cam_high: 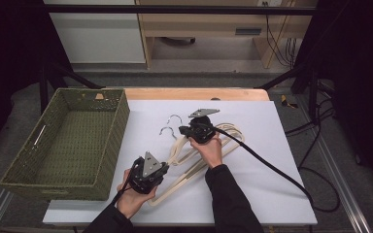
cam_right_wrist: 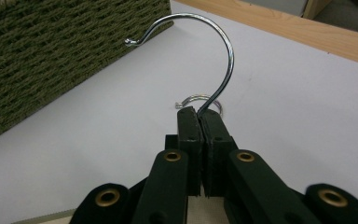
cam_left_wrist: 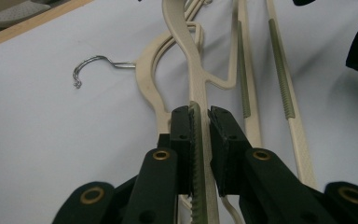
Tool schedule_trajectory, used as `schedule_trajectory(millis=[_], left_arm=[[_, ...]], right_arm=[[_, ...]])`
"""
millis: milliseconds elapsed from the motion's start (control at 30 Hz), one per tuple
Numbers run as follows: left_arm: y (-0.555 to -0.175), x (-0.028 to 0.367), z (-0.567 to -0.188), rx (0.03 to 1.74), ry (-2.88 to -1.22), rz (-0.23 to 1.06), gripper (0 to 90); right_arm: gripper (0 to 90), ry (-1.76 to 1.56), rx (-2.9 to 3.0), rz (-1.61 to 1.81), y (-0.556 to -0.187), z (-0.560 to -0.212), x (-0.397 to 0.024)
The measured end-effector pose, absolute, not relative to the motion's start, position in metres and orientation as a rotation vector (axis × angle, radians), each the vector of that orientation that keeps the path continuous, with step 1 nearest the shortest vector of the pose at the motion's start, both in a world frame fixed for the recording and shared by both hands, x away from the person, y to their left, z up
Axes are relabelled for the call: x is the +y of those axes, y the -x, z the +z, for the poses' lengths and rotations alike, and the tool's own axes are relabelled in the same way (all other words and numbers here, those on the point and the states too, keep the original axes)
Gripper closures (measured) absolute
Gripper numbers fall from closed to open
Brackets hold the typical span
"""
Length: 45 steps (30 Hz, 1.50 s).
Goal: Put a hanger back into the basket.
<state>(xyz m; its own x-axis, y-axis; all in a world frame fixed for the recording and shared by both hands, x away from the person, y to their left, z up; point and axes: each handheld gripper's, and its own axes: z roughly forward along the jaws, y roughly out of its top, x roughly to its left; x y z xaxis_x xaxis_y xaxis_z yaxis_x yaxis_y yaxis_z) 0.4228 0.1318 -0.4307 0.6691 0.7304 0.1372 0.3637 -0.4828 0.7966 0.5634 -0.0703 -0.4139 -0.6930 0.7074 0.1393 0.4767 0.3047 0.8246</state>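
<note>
Two cream hangers (cam_high: 201, 155) are seen lying stacked on the white table cover (cam_high: 272, 194), just right of the woven green basket (cam_high: 68, 141). Their bars run from the table's middle toward the near edge, and their metal hooks point toward the far side.

One arm of the upper hanger (cam_left_wrist: 191, 70) is clamped by the left gripper (cam_high: 148, 172) near its lower end; in the left gripper view the ribbed cream strip is seen pressed between the two black pads, while a second hanger (cam_left_wrist: 151, 88) lies beneath it with its hook (cam_left_wrist: 91, 65) resting on the cover.

The wire of a metal hook (cam_right_wrist: 214, 51) is pinched at its stem by the right gripper (cam_high: 194, 131), whose jaws are closed tightly on it. A second hook (cam_right_wrist: 198, 99) is seen just behind the fingertips, low over the cover. The basket wall (cam_right_wrist: 51, 56) stands near, to the left in that view.

Both grippers are held by a person's hands, with dark sleeves (cam_high: 230, 199) entering from the near edge.
</note>
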Motion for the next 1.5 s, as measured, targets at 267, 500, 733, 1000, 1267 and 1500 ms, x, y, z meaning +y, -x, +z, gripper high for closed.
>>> schedule_trajectory(millis=[267, 500, 733, 1000, 1267, 1500], left_arm=[[-0.422, 0.131, -0.439, 0.858, -2.135, 0.552, 80.1], [-0.425, 0.133, -0.435, 0.833, -2.108, 0.493, 55.0], [-0.445, 0.134, -0.412, 0.808, -2.007, 0.366, 30.0], [-0.47, 0.116, -0.406, 0.836, -2.024, 0.291, 46.6], [-0.48, 0.098, -0.421, 0.864, -2.075, 0.215, 72.6], [-0.473, 0.095, -0.42, 0.884, -2.02, 0.165, 82.3]], right_arm=[[89.6, -1.03, 2.285, 1.332, -0.548, -0.407, -0.072], [89.6, -0.969, 2.268, 1.383, -0.535, -0.408, -0.076], [89.6, -0.905, 2.256, 1.422, -0.524, -0.405, -0.083], [89.5, -0.863, 2.254, 1.435, -0.515, -0.401, -0.084], [89.6, -0.846, 2.247, 1.461, -0.507, -0.4, -0.088], [89.1, -0.839, 2.247, 1.464, -0.5, -0.395, -0.095]])
